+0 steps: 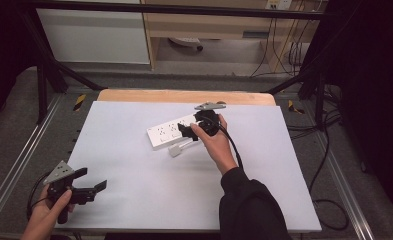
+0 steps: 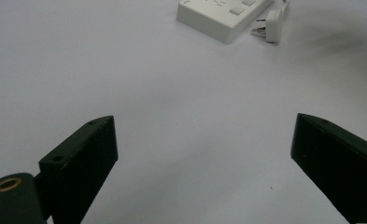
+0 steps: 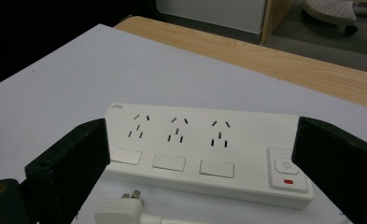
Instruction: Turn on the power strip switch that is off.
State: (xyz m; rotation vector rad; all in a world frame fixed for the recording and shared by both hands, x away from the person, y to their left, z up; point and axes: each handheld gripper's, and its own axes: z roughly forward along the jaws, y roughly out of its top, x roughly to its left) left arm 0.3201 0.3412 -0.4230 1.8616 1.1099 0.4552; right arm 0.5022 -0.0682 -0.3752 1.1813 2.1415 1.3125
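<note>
**A:** Where does your right tool sit?

**B:** In the middle of the high view, just above the white power strip, which lies slightly above the centre of the pale tabletop. Your right tool's jaws are spread wide with nothing between them; in the right gripper view they frame the power strip, and neither pad touches it.

**A:** And the plug?

**B:** The white plug lies flat on the tabletop just beside the strip's near edge, pins free of any socket. In the right gripper view the plug sits at the bottom centre, its prongs pointing toward the strip.

**A:** Your left tool?

**B:** Your left tool rests at the lower left of the high view, well apart from the strip, jaws fully open and empty over bare tabletop. Its own view shows the strip and plug far off at the top.
</note>
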